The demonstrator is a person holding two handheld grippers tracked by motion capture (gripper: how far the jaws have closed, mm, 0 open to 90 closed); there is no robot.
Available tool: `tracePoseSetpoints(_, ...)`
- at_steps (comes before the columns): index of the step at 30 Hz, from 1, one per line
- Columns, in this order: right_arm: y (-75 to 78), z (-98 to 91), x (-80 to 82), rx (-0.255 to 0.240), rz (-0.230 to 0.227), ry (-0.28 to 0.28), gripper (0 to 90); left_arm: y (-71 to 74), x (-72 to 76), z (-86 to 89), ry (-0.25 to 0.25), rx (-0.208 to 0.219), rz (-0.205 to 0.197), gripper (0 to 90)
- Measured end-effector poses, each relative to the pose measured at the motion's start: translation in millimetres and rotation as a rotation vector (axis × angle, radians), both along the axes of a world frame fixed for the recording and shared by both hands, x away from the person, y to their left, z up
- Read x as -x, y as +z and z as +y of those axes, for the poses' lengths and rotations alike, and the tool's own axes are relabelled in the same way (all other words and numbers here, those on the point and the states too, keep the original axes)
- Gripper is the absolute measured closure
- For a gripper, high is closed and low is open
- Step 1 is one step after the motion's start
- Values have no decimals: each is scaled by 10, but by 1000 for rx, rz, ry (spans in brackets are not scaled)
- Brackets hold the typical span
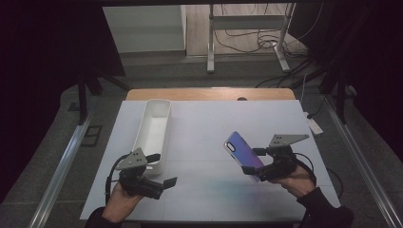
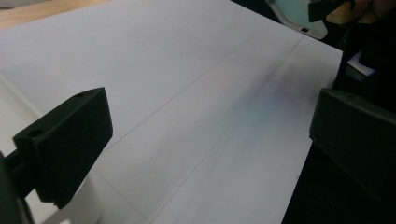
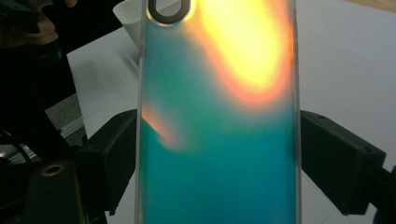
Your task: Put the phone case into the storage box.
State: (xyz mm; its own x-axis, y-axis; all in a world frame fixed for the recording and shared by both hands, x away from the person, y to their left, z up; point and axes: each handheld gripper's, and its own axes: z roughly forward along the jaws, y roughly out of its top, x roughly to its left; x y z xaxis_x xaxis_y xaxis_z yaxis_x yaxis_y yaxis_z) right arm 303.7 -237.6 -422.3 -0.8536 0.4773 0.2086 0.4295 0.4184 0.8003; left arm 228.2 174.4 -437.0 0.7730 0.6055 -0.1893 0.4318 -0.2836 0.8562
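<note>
An iridescent phone case with a camera cutout is held tilted above the white table at the right. My right gripper is shut on it, one jaw on each long edge. In the right gripper view the case glows teal and orange between the two black jaws of that gripper. My left gripper hovers at the front left, pointing right, open with nothing in it. The left gripper view looks past its wide-apart jaws at bare table, with the case far off at the top right.
A long white bin lies lengthwise on the left half of the table, just beyond my left gripper, and it looks empty. Its rounded end shows in the right gripper view. A wooden tabletop edge lies behind the white surface.
</note>
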Motion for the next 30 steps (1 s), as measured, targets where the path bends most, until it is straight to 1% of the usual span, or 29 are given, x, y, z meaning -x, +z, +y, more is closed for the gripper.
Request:
tracePoseSetpoints(6, 23, 63, 0, -16, -2, 32, 167, 34, -105, -164, -49, 31, 1, 0)
tracePoseSetpoints(8, 29, 78, 0, -22, -1, 41, 167, 37, -116, -181, -54, 34, 1, 0)
tracePoseSetpoints(11, 43, 105, -2, -30, -2, 51, 167, 56, -164, -259, -79, 46, 1, 0)
tracePoseSetpoints(16, 56, 144, -5, -46, 1, 67, 167, 79, -223, -334, -110, 56, 2, 0)
tracePoseSetpoints(20, 67, 178, -7, -59, 2, 81, 167, 99, -258, -397, -138, 60, 3, 0)
tracePoseSetpoints(22, 69, 194, -8, -63, 1, 86, 167, 104, -265, -407, -145, 58, 3, 0)
tracePoseSetpoints(25, 72, 222, -9, -66, 1, 97, 167, 123, -300, -467, -168, 56, 5, 0)
tracePoseSetpoints(30, 80, 264, -13, -81, 3, 106, 167, 129, -335, -529, -186, 55, 14, 0)
